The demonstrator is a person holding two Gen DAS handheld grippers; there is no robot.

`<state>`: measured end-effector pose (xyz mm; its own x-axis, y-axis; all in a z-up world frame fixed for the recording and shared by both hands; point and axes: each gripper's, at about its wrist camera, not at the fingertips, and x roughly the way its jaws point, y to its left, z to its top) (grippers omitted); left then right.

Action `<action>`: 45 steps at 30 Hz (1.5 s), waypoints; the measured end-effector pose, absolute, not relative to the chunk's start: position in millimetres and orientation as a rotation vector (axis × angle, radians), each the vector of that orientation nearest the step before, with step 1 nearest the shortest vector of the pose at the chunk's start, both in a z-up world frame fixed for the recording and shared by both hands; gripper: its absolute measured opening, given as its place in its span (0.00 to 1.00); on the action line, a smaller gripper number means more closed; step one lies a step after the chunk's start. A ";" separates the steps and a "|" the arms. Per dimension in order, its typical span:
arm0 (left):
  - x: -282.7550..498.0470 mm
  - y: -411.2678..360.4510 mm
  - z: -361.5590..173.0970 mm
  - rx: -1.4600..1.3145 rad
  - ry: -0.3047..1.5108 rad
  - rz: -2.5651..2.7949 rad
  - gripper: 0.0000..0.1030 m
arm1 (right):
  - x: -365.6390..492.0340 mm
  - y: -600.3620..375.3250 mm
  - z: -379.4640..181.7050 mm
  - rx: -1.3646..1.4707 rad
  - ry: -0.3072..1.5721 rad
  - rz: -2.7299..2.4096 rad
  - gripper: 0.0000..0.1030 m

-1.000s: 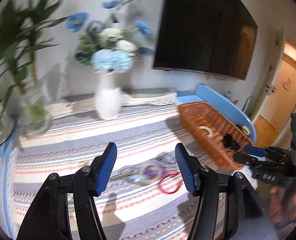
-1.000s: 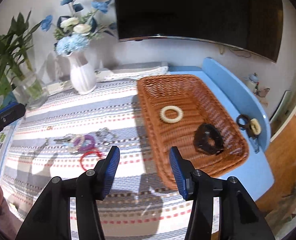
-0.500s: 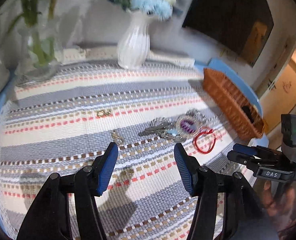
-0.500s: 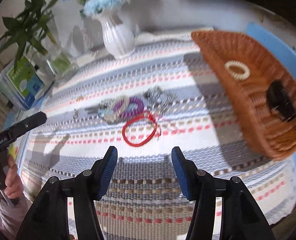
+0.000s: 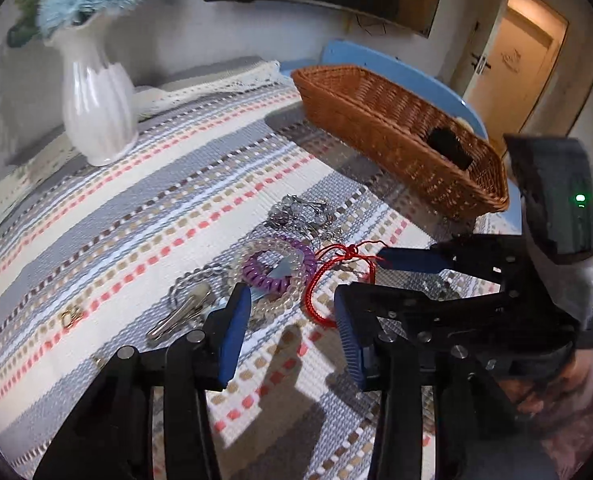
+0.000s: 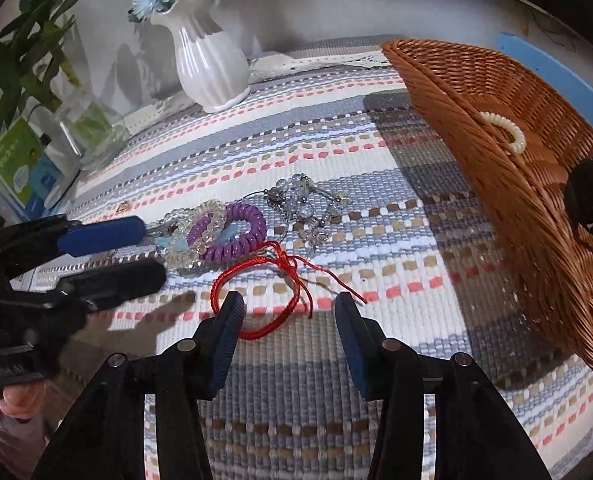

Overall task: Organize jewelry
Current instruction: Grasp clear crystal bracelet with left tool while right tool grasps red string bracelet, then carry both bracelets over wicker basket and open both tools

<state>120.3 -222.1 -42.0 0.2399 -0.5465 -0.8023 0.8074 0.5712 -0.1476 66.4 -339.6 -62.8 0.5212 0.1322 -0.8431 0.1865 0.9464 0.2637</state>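
The red woven cord bracelet (image 6: 262,294) lies flat mid-worktop, its near arc between the released right gripper (image 6: 288,332) fingers; the left gripper (image 5: 292,336), also released, sits farther back.

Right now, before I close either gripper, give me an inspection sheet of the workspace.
Surface: striped woven cloth over a blue table.
Job's things: red cord bracelet, purple coil band, clear bead bracelets, crystal pieces on the cloth; wicker basket holds a cream bead ring and a black item.
Clutter: keys, small gold clasp.
Grippers: left gripper open; right gripper open at the red cord.
Cables: nothing seen.
Surroundings: white vase, glass plant jar, TV, door.
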 end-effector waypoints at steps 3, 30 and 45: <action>122.9 -226.9 -47.8 0.356 0.950 -0.944 0.42 | 70.9 -334.3 -63.2 0.273 1.012 -0.070 0.24; 91.2 -235.7 25.7 0.299 0.776 -0.973 0.06 | -0.2 -383.9 16.2 0.307 0.802 -0.090 0.04; 88.6 -410.4 33.4 0.319 0.834 -1.221 0.06 | -5.3 -515.6 53.8 0.324 0.722 -0.337 0.04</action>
<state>88.6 -410.4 33.4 0.0997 -0.6961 -0.7110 0.9153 0.3443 -0.2087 -5.3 -515.6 53.8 0.7017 -0.1870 -0.6875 0.4072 0.8971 0.1715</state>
